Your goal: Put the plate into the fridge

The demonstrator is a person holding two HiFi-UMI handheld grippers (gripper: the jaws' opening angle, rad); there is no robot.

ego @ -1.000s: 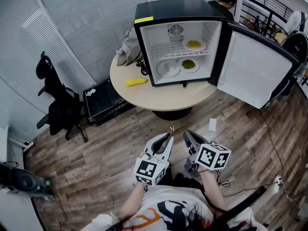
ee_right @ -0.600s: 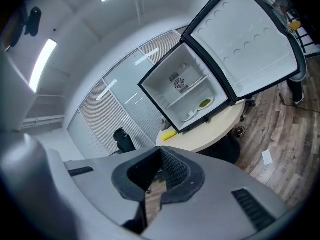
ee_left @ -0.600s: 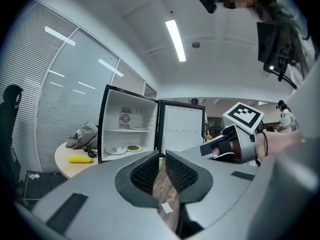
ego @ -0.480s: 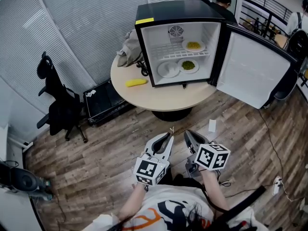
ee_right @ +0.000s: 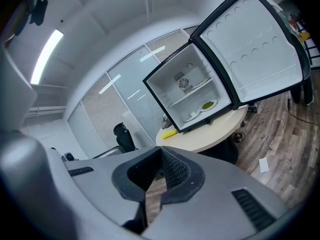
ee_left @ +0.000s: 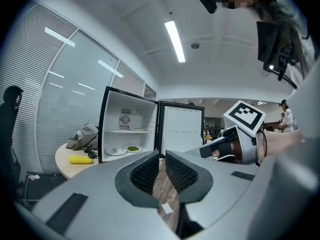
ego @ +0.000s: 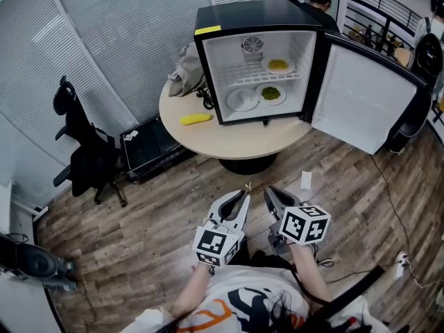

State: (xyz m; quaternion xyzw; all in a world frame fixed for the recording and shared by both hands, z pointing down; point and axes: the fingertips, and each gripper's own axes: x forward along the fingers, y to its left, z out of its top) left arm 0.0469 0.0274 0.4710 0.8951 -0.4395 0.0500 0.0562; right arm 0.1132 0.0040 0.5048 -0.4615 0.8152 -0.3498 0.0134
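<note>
Plate and jaws are well apart. Nearest me, my left gripper [ego: 244, 194] and right gripper [ego: 267, 191] hang side by side over the wooden floor [ego: 159, 214]. Both point toward the table. The left jaws are drawn together to a thin slit with nothing in it, and the right jaws are pressed tight on nothing.

Beyond a white paper scrap [ego: 306, 180] stands the round table [ego: 229, 141]. A yellow object [ego: 195, 118] lies on it left of the fridge [ego: 257, 9], with a grey bundle [ego: 184, 71] behind.

The fridge faces me, its door [ego: 354, 96] swung wide to the right. On its bottom, an empty white plate [ego: 243, 100] lies flat on the left, face up. It is round, so no long axis shows. Just beside it on the right is a plate of green food [ego: 270, 94]. A plate of yellow food [ego: 278, 65] sits on the wire shelf [ego: 243, 75] above, toward the right.

Since a second ago my grippers have kept their place and the right one has rolled slightly. Plates and door stand as before.
</note>
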